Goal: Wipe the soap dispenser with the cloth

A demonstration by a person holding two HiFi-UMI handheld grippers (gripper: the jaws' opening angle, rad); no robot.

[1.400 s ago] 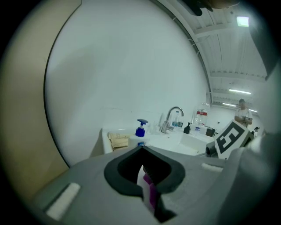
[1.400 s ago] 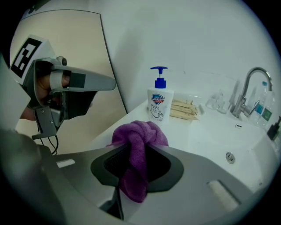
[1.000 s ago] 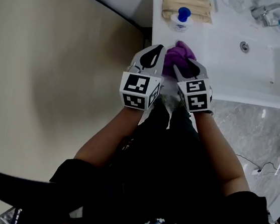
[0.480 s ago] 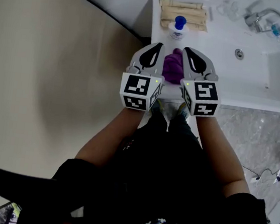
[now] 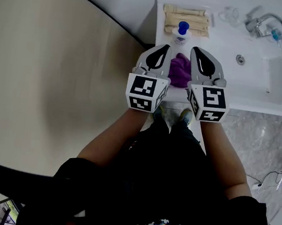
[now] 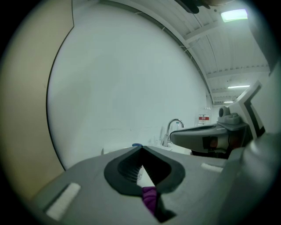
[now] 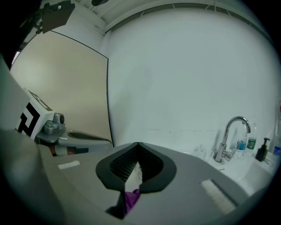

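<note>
Left fingers [image 6: 131, 162]: clenched on the cloth [image 5: 179, 71].
Right fingers [image 7: 131, 156]: just closed on it too.
Dispenser [image 5: 181, 32]: just past both fingers.
Risk: a hard push could tip it, or the cloth could slip out.

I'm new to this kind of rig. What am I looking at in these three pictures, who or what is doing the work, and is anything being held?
There is no robot here. A person holds a two-jaw gripper in each hand, and the cubes with square markers are part of those grippers. The head view looks steeply down from the person's head. The other two views come from cameras riding on each gripper, looking along its jaws.

On the white sink counter are a white soap dispenser with a blue pump, beige folded towels and a chrome faucet.

The left gripper and the right gripper are both shut on a purple cloth bunched between them. The right gripper's jaws have just been closing onto it. The cloth looks clear of the dispenser.
</note>
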